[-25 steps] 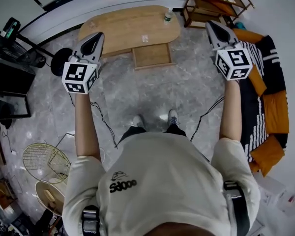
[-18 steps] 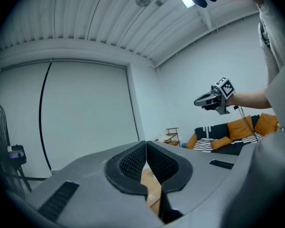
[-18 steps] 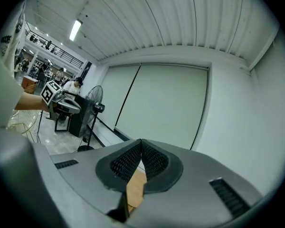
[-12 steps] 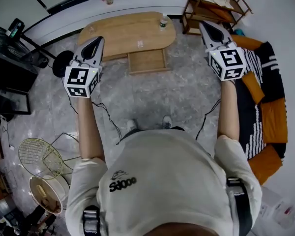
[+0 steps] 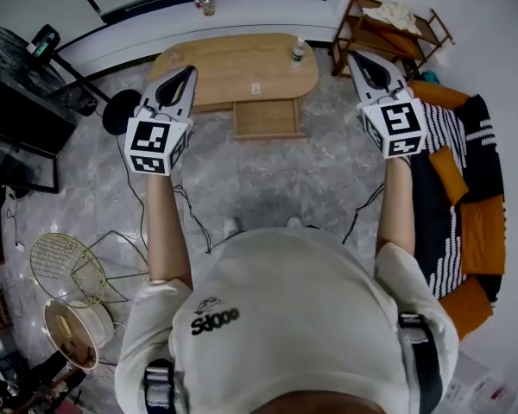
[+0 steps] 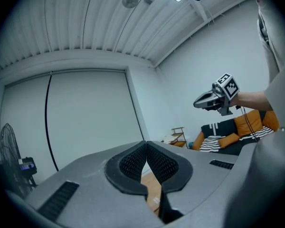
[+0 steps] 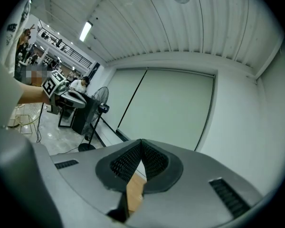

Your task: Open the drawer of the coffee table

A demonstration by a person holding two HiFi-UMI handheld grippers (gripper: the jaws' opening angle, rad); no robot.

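Observation:
The oval wooden coffee table stands on the grey floor ahead of the person. A rectangular wooden drawer sticks out from its near side. My left gripper is held level in the air over the table's left end, jaws shut and empty. My right gripper hovers to the right of the table, also shut with nothing in it. In the left gripper view the pads meet, and the right gripper shows at the right. The right gripper view shows closed pads and the left gripper far left.
A bottle and a small item sit on the tabletop. A wooden shelf rack stands at the back right, a sofa with orange and striped cushions at the right. A fan and wire basket are left; cables cross the floor.
Both grippers have risen a little and stayed shut. The left one has shifted right, nearer the table's left end. The right one has barely moved.

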